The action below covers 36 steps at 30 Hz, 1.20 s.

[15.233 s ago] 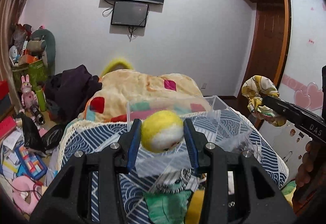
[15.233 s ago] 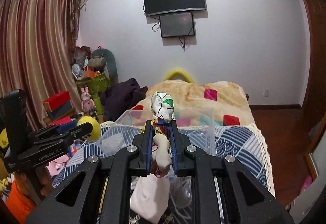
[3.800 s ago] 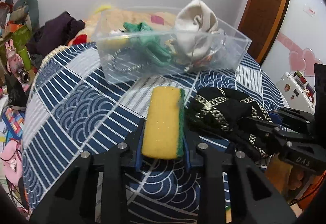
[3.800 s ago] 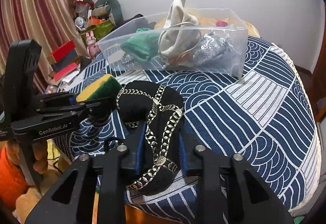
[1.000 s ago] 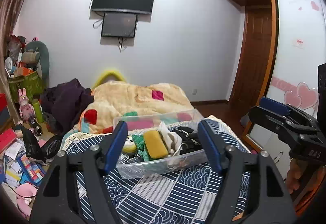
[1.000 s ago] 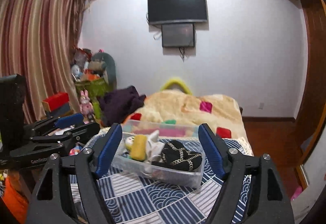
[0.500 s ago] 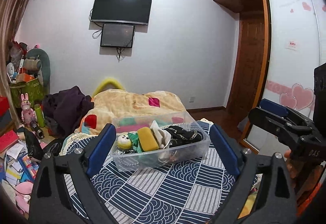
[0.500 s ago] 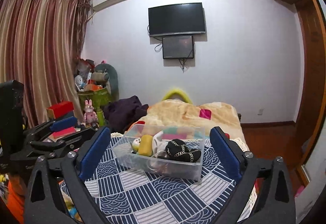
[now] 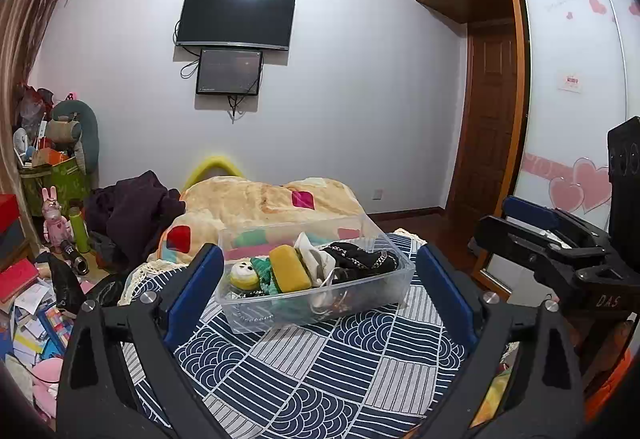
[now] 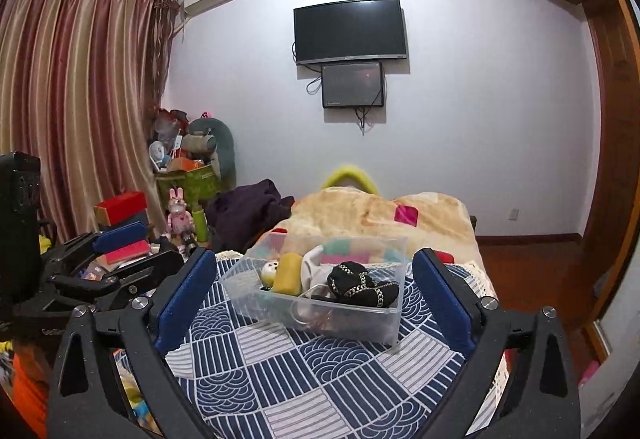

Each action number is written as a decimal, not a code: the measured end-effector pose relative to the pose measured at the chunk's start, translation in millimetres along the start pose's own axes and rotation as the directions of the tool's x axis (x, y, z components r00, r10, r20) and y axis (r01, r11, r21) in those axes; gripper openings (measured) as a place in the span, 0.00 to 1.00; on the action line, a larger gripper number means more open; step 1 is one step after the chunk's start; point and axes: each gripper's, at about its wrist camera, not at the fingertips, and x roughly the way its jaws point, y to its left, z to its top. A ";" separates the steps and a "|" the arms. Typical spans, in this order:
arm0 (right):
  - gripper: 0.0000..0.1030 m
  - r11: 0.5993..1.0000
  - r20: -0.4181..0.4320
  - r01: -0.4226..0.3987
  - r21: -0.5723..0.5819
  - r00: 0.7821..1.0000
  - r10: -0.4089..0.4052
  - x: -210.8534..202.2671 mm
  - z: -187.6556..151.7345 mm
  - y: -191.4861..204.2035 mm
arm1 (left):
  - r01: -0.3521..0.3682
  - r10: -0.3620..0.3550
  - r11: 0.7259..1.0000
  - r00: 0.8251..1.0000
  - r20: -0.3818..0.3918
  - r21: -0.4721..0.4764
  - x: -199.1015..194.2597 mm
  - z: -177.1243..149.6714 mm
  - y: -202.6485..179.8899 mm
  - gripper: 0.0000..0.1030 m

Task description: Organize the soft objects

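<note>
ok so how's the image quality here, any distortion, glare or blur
Left wrist view: strong fisheye bends the wooden wardrobe and darkens the corners; the clear plastic bin is sharp. Right wrist view: same bowing at the striped curtains, faint glare on the black wall television, no motion blur.

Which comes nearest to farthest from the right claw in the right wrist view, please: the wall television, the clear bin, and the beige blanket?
1. The clear bin, on the patterned cover just ahead of the open right claw.
2. The beige blanket, behind the bin.
3. The wall television, high on the far wall.
</note>
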 end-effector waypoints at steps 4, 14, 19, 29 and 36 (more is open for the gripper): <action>0.95 1.000 -0.009 -0.001 -0.002 1.000 0.001 2.2 -2.3 -0.8 | 0.000 0.000 1.000 1.000 -0.002 0.002 0.3 -0.9 -0.4 0.95; 0.96 1.000 -0.015 -0.002 0.003 1.000 0.002 3.5 -3.2 -1.3 | -0.003 0.003 1.000 1.000 -0.004 -0.001 1.9 -2.4 0.4 0.97; 0.96 1.000 -0.015 -0.003 0.005 1.000 0.003 4.2 -3.3 -2.0 | -0.004 0.004 1.000 1.000 -0.005 0.000 1.3 -2.4 0.3 0.97; 0.97 1.000 -0.014 -0.003 0.007 1.000 0.003 2.9 -4.4 -1.3 | -0.004 0.004 1.000 1.000 0.003 0.002 -1.2 -2.4 0.6 0.97; 0.97 1.000 -0.014 -0.004 0.008 1.000 0.004 1.6 -5.0 0.3 | -0.005 0.005 1.000 1.000 0.001 0.004 -0.6 -2.3 -0.7 0.97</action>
